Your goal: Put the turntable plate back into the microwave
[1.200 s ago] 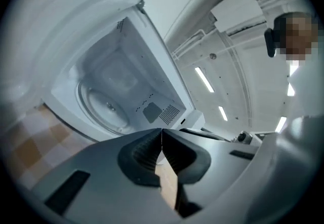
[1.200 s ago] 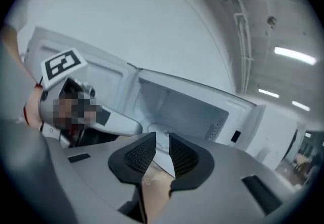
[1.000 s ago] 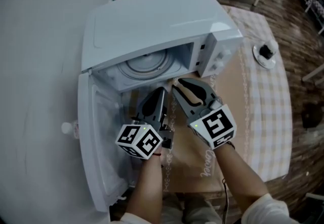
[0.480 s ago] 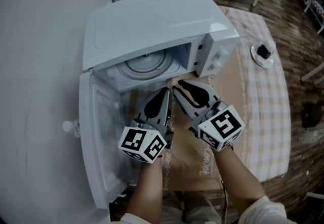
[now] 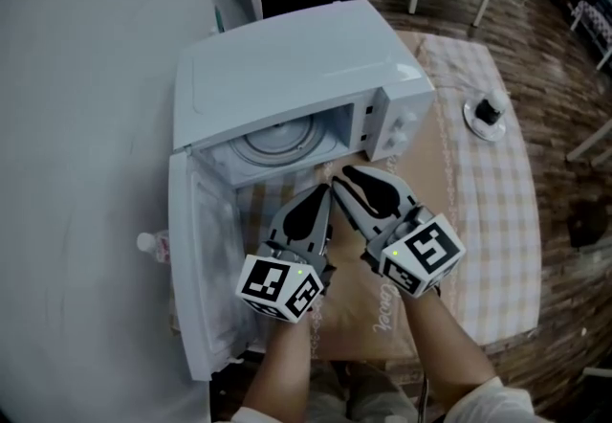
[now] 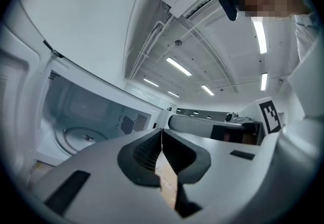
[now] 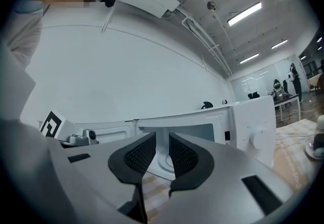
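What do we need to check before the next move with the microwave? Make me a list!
1. The plate lies inside the microwave: ok.
2. The plate sits flat in its place: cannot tell.
3. The left gripper is shut and empty: ok.
4. The right gripper is open and empty: ok.
5. Both grippers are outside the microwave: ok.
6. The door is closed: not ok, it stands wide open.
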